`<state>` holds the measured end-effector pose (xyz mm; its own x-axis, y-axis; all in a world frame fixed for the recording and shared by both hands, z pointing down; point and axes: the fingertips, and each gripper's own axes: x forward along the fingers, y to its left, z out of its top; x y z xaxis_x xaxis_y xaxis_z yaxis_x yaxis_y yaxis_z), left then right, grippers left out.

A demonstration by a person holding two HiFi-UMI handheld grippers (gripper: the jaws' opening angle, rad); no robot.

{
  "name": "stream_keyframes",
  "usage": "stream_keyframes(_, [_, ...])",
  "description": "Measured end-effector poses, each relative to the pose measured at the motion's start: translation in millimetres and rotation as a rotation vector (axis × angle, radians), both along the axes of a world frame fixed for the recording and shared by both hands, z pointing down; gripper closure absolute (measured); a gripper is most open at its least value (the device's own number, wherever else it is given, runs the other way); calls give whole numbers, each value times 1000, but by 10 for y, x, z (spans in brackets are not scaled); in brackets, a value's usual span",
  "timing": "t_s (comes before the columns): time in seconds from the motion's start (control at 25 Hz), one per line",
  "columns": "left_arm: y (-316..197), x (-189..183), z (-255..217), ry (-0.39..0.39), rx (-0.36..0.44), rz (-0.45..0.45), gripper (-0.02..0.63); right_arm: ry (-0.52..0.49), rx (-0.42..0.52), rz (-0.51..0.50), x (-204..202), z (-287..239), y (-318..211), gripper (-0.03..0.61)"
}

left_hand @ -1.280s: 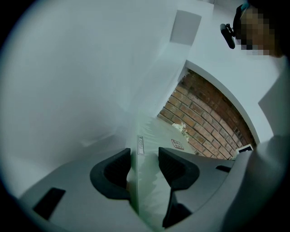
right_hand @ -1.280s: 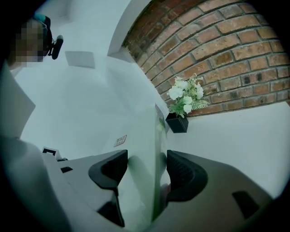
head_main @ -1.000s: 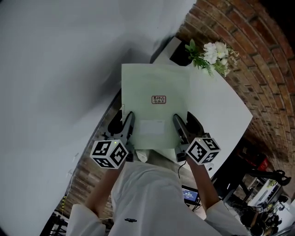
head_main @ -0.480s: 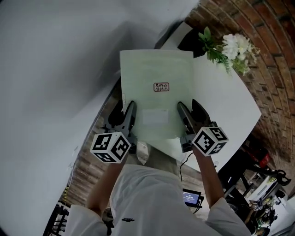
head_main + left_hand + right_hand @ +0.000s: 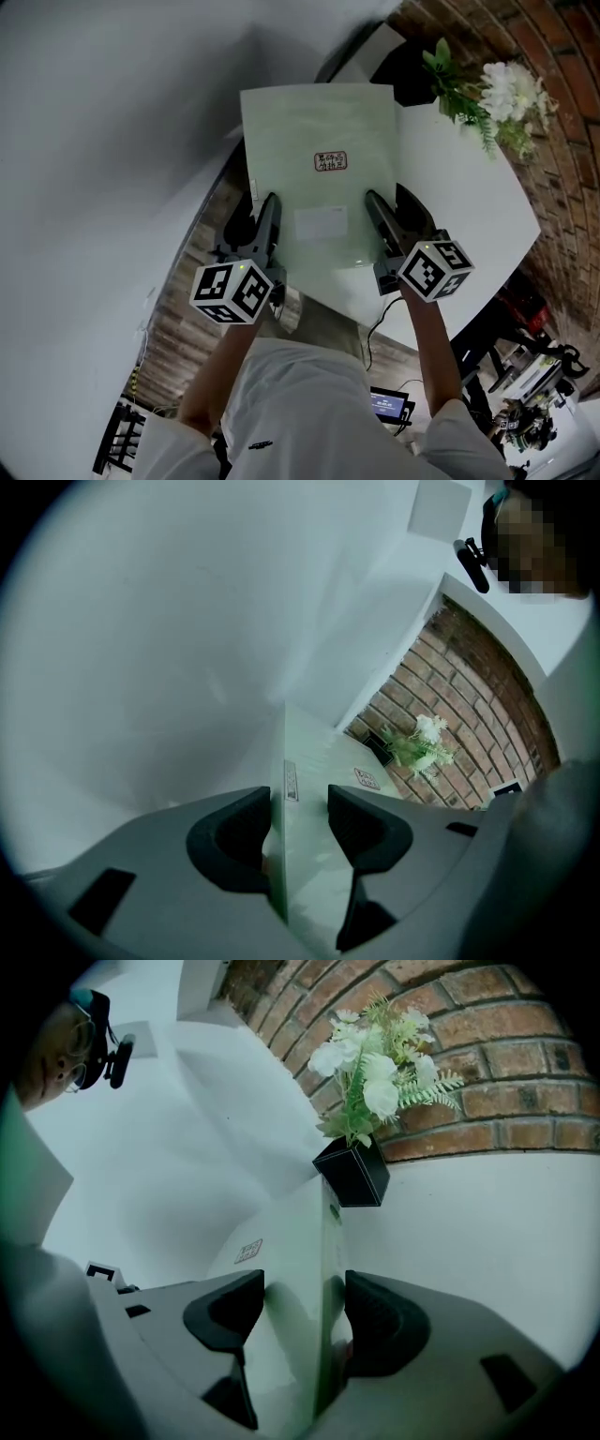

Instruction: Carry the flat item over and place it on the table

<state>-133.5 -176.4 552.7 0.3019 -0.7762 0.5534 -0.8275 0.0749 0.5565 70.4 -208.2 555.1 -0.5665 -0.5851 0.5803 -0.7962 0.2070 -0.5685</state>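
Grip comes first here: we hold the flat item (image 5: 319,178), a pale green panel, by its near end. The left tongs (image 5: 265,214) clamp its left edge and the right tongs (image 5: 381,212) clamp its right edge. In each gripper view the panel's edge sits between the two dark pads, which press against its faces, so both tongs are pinching it and neither stands spread. We judge that taking it at both sides keeps such a wide, thin thing level and stops it sagging or swinging while we carry it.

The panel lies roughly flat in front of us. Its right part is over the white counter (image 5: 469,216) and its left part reaches past the counter's edge, toward the plain wall. We cannot tell whether its underside touches the counter yet; it looks carried rather than set down. A black pot (image 5: 410,73) of white flowers (image 5: 502,89) stands near the far corner, just beyond the panel's far right corner. We judge the panel should land short of it.

As for writing, a small red-bordered label (image 5: 330,161) sits near the middle of the top face, its characters too small to read. A blank-looking white patch (image 5: 321,223) lies between the tongs. A narrow strip sticker (image 5: 291,782) runs along the left edge, and its print is also illegible.
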Motion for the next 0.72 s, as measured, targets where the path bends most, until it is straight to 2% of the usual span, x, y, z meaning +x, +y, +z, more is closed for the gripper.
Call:
stream_keyframes(0.24, [-73,65,245,5,-17,-7,410,14,-17,-5,61,215,-91,293])
stream_keyframes(0.72, [-108,109,391,-22,-9,-14,414,30,-10,-8,105,374,-127,293])
